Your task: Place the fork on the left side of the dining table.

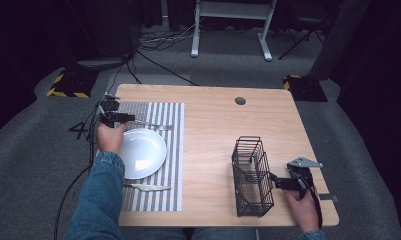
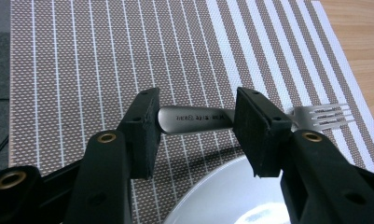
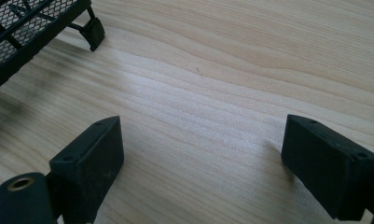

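The one fork (image 2: 194, 117) lies flat on the striped placemat (image 2: 105, 51) just beyond the single white plate (image 2: 222, 200), its handle running crosswise between the half-open left claw (image 2: 196, 133), which grips nothing yet, while the right claw (image 3: 198, 163) gapes empty over the counter (image 3: 222, 70) beside one wire basket (image 1: 252, 175), one knife (image 1: 148, 187) lying nearer.

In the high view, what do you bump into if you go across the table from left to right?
Left hand-held gripper → white plate on the striped placemat → bare wooden table → black wire basket → right hand-held gripper.
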{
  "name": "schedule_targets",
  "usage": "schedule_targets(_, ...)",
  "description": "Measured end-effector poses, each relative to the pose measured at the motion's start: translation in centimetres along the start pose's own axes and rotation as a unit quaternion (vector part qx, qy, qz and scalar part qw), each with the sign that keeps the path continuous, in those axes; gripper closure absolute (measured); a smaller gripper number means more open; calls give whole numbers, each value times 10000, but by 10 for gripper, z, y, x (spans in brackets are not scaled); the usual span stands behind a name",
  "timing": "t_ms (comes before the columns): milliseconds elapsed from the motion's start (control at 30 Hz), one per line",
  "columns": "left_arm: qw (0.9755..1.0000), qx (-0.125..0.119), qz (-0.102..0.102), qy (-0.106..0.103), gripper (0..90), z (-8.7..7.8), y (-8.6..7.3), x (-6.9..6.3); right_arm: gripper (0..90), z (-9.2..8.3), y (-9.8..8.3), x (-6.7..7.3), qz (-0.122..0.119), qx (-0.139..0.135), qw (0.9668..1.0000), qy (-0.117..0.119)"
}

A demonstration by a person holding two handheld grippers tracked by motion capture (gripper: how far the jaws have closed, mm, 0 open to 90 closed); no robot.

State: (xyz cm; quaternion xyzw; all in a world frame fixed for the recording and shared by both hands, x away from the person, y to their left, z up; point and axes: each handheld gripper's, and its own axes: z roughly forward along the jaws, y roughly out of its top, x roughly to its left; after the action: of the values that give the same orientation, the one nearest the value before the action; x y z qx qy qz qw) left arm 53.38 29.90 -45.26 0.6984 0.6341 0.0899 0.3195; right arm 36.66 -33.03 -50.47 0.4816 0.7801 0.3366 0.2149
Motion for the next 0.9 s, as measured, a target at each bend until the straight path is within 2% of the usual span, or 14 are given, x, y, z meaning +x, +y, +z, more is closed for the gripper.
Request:
schedule_targets(233, 9999, -4, -149, -63, 514, 2, -6, 4, 129, 0, 0, 0, -1, 0, 10000, 0)
schedule_targets(567, 9999, 21, -139, -36, 518, 3, -7, 7, 129, 0, 0, 0, -3, 0, 10000, 1)
schedule_targets(800, 9998, 22, -194, -30, 515, 4, -7, 7, 128, 0, 0, 0, -2, 0, 10000, 2)
schedule_targets(900, 9997, 5, -249, -39, 484, 5, -6, 8, 129, 0, 0, 0, -1, 0, 10000, 1)
